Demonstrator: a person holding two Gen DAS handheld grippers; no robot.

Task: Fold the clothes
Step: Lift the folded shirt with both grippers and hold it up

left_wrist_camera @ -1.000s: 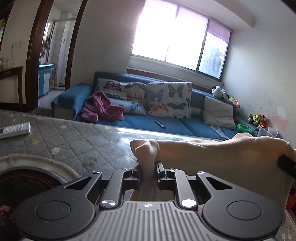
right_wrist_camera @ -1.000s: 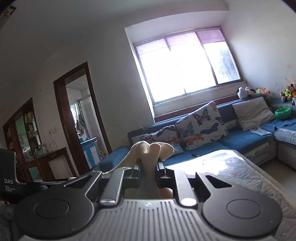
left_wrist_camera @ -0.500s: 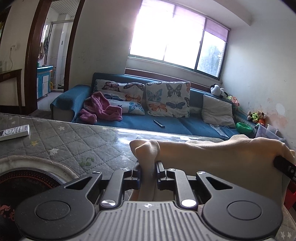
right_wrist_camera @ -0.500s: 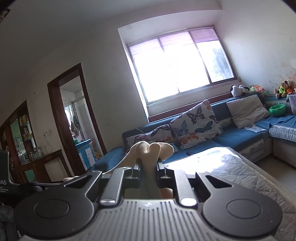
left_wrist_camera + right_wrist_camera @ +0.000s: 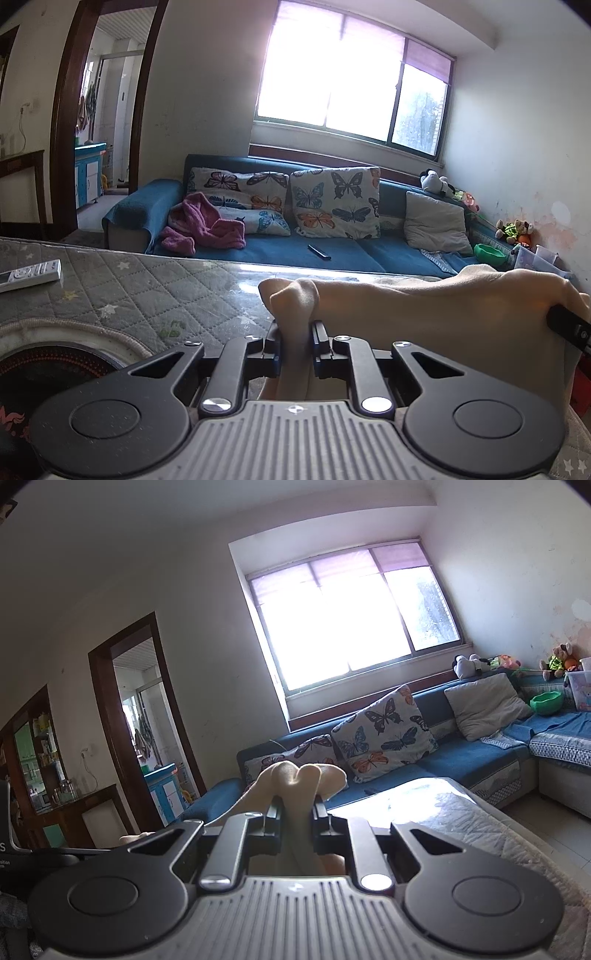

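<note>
A cream-coloured garment (image 5: 443, 310) is stretched in the air between my two grippers above the grey quilted table (image 5: 147, 291). My left gripper (image 5: 295, 334) is shut on one bunched corner of it. The cloth runs right to the other gripper's black finger (image 5: 569, 326) at the right edge. In the right wrist view my right gripper (image 5: 295, 812) is shut on the other bunched corner of the garment (image 5: 299, 775). The cloth trails down to the left there. The hanging lower part is hidden behind the gripper bodies.
A white remote (image 5: 29, 275) lies on the table at left. A round dark mat with a rope rim (image 5: 55, 354) is at lower left. Behind stands a blue sofa (image 5: 351, 254) with butterfly cushions, a pink garment (image 5: 207, 225) and a black remote (image 5: 319, 252).
Both grippers have lifted and tilted up slightly with the garment still held between them. The grips have not changed.
</note>
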